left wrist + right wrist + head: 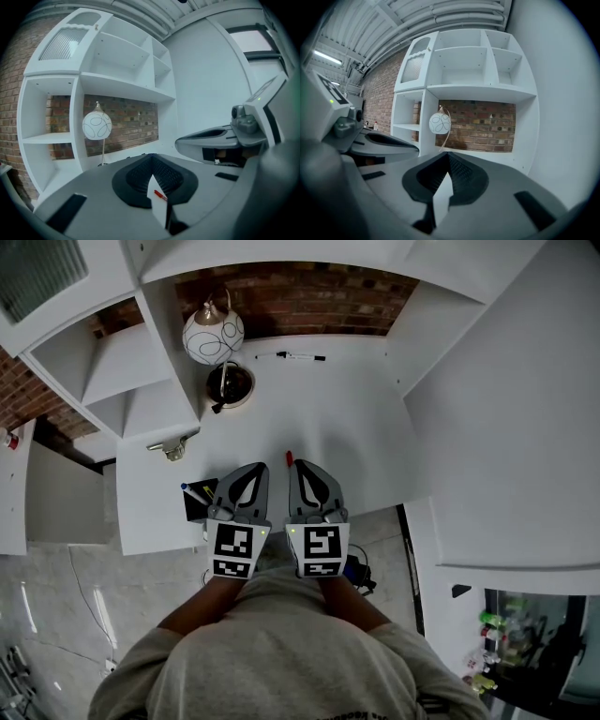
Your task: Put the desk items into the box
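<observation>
A person stands at a white tabletop [356, 418] with the left tool [253, 469] and right tool [300, 468] held side by side over its near edge. Each tool's own view shows its jaws pressed together at the tips, with nothing between them.

Only the head view takes in the whole spread. One black box [197, 510] sits at the near edge, just left of the left tool, with a blue-tipped pen [192, 491] at its top, tip pointing away and to the left. One metal clip [172, 448] lies beyond the box, and one marker [292, 356] lies near the brick back wall, its long axis running left to right. One lamp [212, 335] with a white globe stands at the back left beside the shelves [112, 371].

A red pen [289, 457] shows as a short stub just ahead of the tool tips. The left gripper view catches it through the gap under its jaws, lying slantwise. The right gripper view does not show it.

That makes three pens, two tools and one each of box, clip and lamp. Each gripper view shows the other tool alongside, and the lamp against the bricks.
</observation>
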{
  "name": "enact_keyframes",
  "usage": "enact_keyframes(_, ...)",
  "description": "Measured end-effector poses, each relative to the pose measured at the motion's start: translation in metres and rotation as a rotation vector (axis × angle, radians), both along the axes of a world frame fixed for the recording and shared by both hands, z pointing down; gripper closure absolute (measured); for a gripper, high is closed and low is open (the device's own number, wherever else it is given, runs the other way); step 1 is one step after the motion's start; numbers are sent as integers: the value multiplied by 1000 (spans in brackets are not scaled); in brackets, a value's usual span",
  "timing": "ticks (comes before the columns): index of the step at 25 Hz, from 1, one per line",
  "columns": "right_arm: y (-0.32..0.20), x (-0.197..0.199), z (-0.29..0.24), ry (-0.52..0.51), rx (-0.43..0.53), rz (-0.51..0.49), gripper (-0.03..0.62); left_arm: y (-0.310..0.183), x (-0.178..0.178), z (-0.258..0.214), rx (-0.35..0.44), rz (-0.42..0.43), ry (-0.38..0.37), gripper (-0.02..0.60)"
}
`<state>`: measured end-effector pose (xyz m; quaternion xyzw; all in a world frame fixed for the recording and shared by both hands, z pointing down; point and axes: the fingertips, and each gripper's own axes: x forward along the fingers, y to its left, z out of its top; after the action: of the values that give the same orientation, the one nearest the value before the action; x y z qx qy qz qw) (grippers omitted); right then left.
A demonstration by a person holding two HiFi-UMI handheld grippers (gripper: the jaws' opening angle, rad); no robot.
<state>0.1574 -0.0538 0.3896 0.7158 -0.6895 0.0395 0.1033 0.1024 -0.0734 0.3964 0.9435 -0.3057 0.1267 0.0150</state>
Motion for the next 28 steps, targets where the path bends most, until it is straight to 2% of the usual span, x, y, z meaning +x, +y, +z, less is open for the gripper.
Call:
enact_keyframes(12,1,29,25,-31,-53,43,576,-1,24,22,-36,26,-34,578)
enact_keyframes(28,-18,42,83,-38,-121,28,576,-19,35,77,-82,25,-73,578)
